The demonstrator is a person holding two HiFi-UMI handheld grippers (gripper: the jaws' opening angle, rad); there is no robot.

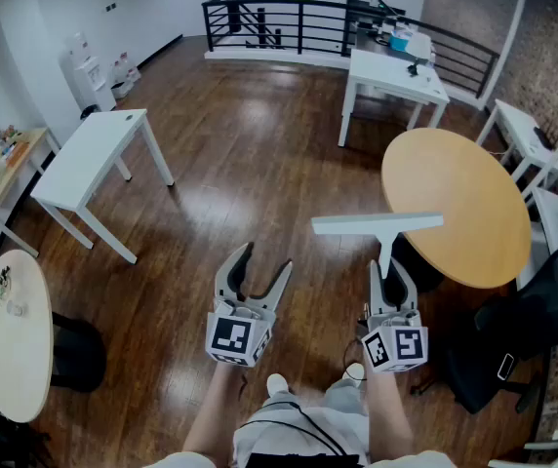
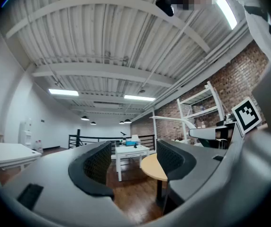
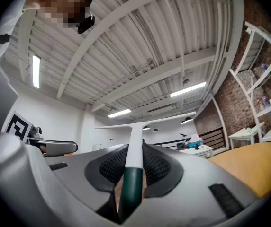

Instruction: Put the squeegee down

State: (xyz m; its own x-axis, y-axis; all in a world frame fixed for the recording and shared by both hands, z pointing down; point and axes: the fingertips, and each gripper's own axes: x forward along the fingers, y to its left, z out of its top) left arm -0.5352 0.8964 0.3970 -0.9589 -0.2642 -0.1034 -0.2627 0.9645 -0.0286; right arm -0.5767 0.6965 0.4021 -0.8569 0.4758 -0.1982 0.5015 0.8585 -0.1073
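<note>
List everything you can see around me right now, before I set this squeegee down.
squeegee: one, white with a dark green handle, held in the right gripper
round wooden table: one, tan, right
pale round table: one, cream, lower left
rectangular tables: two, white, left and far centre
railing: one, black, far end
chair: one, black, lower right
shelving: white, by the brick wall
left gripper: one, grey, jaws apart, empty
right gripper: one, grey, shut on the squeegee handle
</note>
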